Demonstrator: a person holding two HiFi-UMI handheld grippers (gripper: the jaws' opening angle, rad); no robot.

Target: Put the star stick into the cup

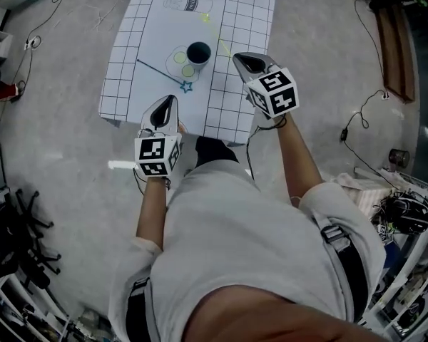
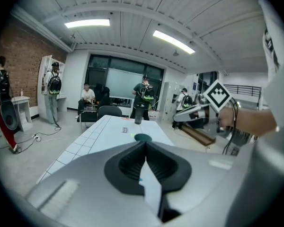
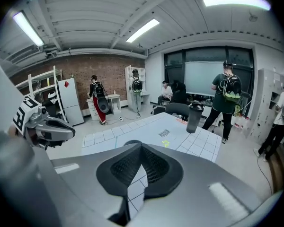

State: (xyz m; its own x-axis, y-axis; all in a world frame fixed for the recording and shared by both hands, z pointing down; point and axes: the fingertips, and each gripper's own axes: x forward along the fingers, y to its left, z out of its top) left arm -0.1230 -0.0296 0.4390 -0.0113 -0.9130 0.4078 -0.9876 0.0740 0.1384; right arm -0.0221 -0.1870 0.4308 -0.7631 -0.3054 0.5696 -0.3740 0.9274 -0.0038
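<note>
The star stick (image 1: 162,73) lies flat on the white gridded table (image 1: 250,20), a thin blue rod whose star end (image 1: 186,87) points toward me. Just beyond it the dark cup (image 1: 198,52) stands upright on a round pale coaster. My left gripper (image 1: 170,100) is shut and empty, hovering over the table's near edge a little short of the star. My right gripper (image 1: 240,57) is also shut and empty, to the right of the cup. In the left gripper view the cup's rim (image 2: 143,137) peeks over the closed jaws, and the right gripper (image 2: 199,111) shows at the right.
A clear bottle (image 1: 187,3) lies on its side at the table's far end, with a dark shaker (image 3: 194,118) standing beyond it. Several people stand or sit at the far wall (image 2: 144,96). Cables run over the floor (image 1: 364,120), with shelving at the right.
</note>
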